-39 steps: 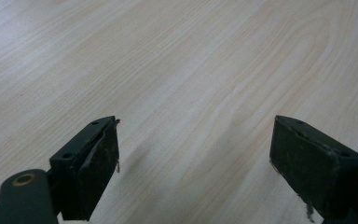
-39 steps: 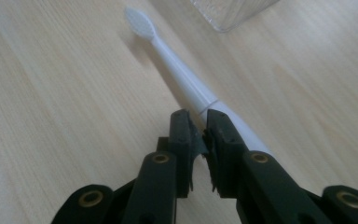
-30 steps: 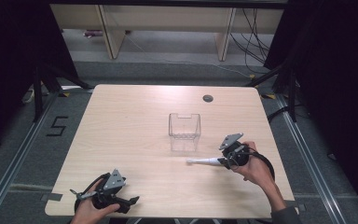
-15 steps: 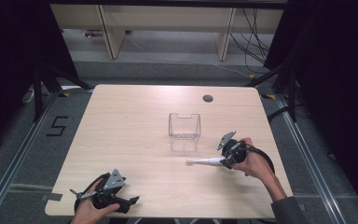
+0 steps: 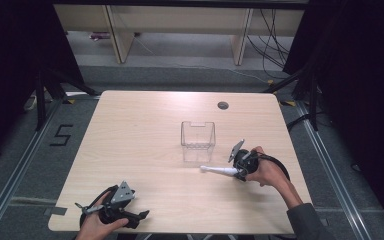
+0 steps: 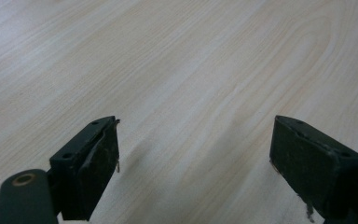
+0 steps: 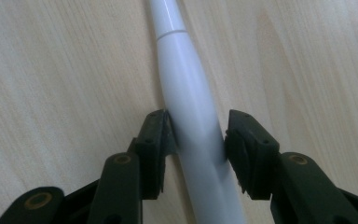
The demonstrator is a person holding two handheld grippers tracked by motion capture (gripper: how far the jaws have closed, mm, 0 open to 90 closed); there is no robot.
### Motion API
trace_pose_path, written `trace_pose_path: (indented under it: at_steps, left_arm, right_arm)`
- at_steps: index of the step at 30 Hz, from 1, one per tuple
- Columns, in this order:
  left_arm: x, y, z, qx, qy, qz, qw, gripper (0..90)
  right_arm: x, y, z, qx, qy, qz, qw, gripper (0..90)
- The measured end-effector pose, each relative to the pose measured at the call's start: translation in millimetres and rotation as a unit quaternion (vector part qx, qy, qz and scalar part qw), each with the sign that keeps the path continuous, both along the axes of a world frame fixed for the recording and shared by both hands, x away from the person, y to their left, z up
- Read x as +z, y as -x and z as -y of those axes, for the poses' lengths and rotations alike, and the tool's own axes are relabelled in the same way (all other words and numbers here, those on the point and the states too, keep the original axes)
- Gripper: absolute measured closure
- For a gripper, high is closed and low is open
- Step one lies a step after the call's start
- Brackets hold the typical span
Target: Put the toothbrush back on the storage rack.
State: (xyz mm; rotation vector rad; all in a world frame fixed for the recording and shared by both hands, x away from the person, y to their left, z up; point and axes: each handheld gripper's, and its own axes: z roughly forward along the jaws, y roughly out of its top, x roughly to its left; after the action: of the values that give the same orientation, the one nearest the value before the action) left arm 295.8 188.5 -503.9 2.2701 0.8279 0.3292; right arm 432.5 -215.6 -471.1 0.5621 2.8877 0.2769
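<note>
Gripping a white electric-toothbrush-shaped handle point(image 7: 191, 116), the right gripper point(image 5: 241, 167) has its two black jaws pressed against the thick part of the shaft, one on each side. In the high view this white handle point(image 5: 219, 170) lies on the table point(image 5: 145, 130) just in front and to the right of a clear plastic box point(image 5: 198, 135), its slim end pointing left toward the table's middle and its thick end inside the right gripper.

Against the picture from a second ago, the right hand point(image 5: 266, 172) and its gripper have shifted a little: the grey plate on top now tips up more steeply, and the forearm reaches in at a slightly different angle. The white handle lies in much the same spot and the clear box has not moved. The left gripper point(image 5: 114, 207) stays where it was, near the front left edge of the table, held by the left hand point(image 5: 96, 226). Its jaws stand wide apart in the left gripper view point(image 6: 193, 158), with nothing but bare wood between them.

The table has a pale wood-grain top with a small round dark cable hole point(image 5: 223, 105) near its far edge. It stands on grey carpet; a "5" mark point(image 5: 62, 135) sits on the floor to the left. Behind it are light wooden shelf legs point(image 5: 115, 37), loose cables point(image 5: 270, 30) and dark curtains point(image 5: 20, 65) at both sides.
</note>
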Motion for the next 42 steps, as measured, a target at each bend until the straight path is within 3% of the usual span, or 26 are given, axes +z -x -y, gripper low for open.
trace_pose_path:
  at_steps: [6,8,9,11,12,14,15,17,18,20,21,27,28,36,41,42]
  left_arm:
    - [0.1,0.1,0.0,0.000,0.000,0.001,1.0000,15.0]
    - [0.0,0.0,0.0,0.000,0.000,0.000,1.0000,15.0]
    - [0.1,-0.1,-0.2,0.000,0.000,0.001,1.0000,15.0]
    - [0.1,-0.2,-0.2,0.001,0.001,0.001,1.0000,15.0]
    - [0.2,-0.1,-0.4,0.000,0.000,0.001,1.0000,15.0]
    - [0.1,0.0,-0.2,0.001,0.001,0.001,1.0000,15.0]
    - [0.0,0.0,-0.1,0.001,0.001,0.001,1.0000,15.0]
    - [0.1,0.0,-0.1,0.001,0.001,0.001,1.0000,15.0]
    - [0.1,-0.1,-0.2,0.000,0.000,0.001,1.0000,15.0]
    - [0.1,0.0,-0.1,0.001,0.001,0.001,1.0000,15.0]
    - [0.1,0.0,-0.2,0.001,0.001,0.001,1.0000,15.0]
    - [0.1,0.2,0.0,0.001,0.002,0.001,1.0000,15.0]
    - [0.1,0.2,-0.1,0.001,0.002,0.001,1.0000,15.0]
    - [0.2,0.2,-0.1,0.001,0.003,0.001,1.0000,15.0]
    - [0.2,0.1,-0.3,0.001,0.003,0.001,1.0000,15.0]
    - [0.4,0.2,-0.3,0.001,0.003,0.001,1.0000,15.0]
  right_arm:
    - [-0.4,-1.7,-1.3,-0.004,0.013,-0.012,0.9998,61.5]
    - [-0.4,-3.7,-3.5,0.000,0.029,-0.013,0.9995,61.9]
    - [0.0,-1.9,-5.2,-0.019,0.032,-0.020,0.9991,62.1]
    - [-0.3,-3.7,-5.3,-0.010,0.036,-0.022,0.9991,62.6]
    - [-0.5,-6.6,-6.2,0.010,0.048,-0.020,0.9986,63.8]
    - [-0.4,-6.5,-6.6,-0.003,0.050,-0.028,0.9984,64.5]
    - [-0.8,-9.0,-6.7,0.011,0.051,-0.029,0.9982,65.0]
    - [-0.8,-9.1,-8.2,0.003,0.057,-0.034,0.9978,65.4]
    - [-1.2,-11.3,-8.4,0.016,0.057,-0.035,0.9976,65.4]
    - [-1.5,-12.3,-9.2,0.010,0.060,-0.045,0.9971,65.6]
    - [-1.9,-14.6,-9.2,0.021,0.063,-0.045,0.9968,65.6]
    - [-1.8,-16.6,-14.0,0.014,0.077,-0.059,0.9952,66.1]
    - [-1.6,-18.4,-14.9,0.028,0.084,-0.065,0.9940,66.1]
    - [-1.3,-18.0,-16.5,0.035,0.092,-0.084,0.9916,66.4]
    - [-0.6,-15.3,-17.4,0.023,0.092,-0.083,0.9920,66.5]
    - [-1.1,-14.4,-16.4,0.024,0.084,-0.076,0.9933,66.5]
